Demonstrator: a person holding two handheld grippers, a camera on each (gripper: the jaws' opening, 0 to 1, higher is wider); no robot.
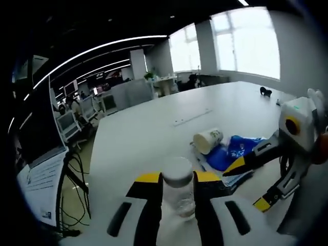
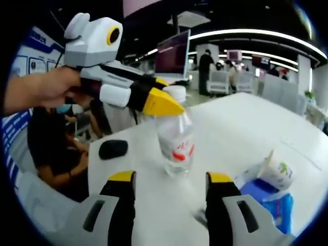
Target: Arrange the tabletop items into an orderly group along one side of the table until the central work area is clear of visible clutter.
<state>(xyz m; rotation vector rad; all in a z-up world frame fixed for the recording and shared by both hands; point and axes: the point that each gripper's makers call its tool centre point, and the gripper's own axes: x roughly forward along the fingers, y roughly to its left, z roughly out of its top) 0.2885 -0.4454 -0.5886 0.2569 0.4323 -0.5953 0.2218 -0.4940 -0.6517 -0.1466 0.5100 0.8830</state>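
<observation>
The left tool is closed on a clear bottle; the right tool is held with jaws spread apart.

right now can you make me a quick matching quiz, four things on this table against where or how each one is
Things:
1. clear bottle
2. paper cup
3. black mouse
4. blue packet

States:
A. lying flat under and beside the cup
B. tipped on its side
C. upright, between the left gripper's jaws
D. alone near the table edge, touching nothing

Pairs: 1-C, 2-B, 3-D, 4-A
</observation>
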